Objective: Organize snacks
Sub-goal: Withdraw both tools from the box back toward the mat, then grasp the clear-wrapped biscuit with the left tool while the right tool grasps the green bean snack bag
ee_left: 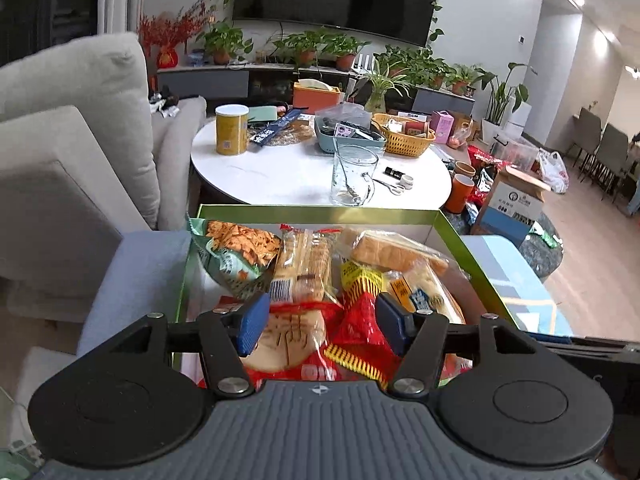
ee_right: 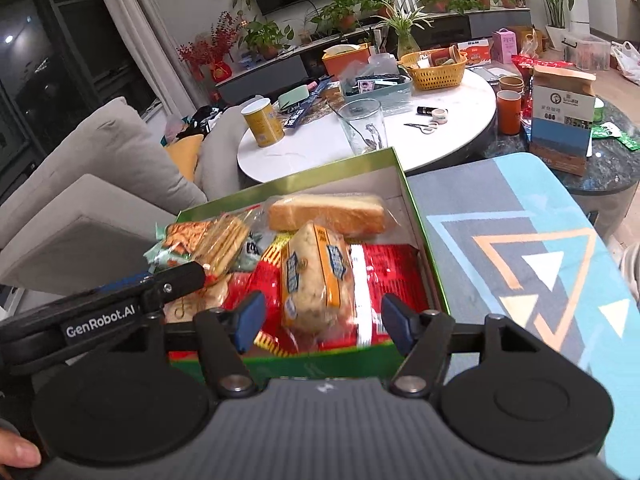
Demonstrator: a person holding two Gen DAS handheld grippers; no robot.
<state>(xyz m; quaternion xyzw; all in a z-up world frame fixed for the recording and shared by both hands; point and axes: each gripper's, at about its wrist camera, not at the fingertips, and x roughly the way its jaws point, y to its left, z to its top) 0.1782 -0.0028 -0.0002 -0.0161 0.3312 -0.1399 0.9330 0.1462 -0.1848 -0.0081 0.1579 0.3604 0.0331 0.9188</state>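
A green box (ee_left: pixel 476 256) (ee_right: pixel 420 224) holds several snack packs: a green cracker bag (ee_left: pixel 236 252), wrapped biscuits (ee_left: pixel 304 268), a bread loaf (ee_left: pixel 392 252) (ee_right: pixel 326 214), a red-and-yellow pack (ee_left: pixel 360 320) and a round rice-cracker pack (ee_left: pixel 288 340). My left gripper (ee_left: pixel 322 326) is open, hovering low over the red packs. My right gripper (ee_right: pixel 322 320) is open over the box's near edge, around a wrapped orange-labelled bun (ee_right: pixel 316 280) without gripping it. The left gripper's body (ee_right: pixel 100 316) shows at the left of the right wrist view.
The box sits on a blue patterned cloth surface (ee_right: pixel 520 248). Behind stands a white round table (ee_left: pixel 280 172) with a yellow can (ee_left: pixel 231 130), a glass cup (ee_left: pixel 354 176), scissors and baskets. A grey sofa (ee_left: pixel 68 152) is on the left.
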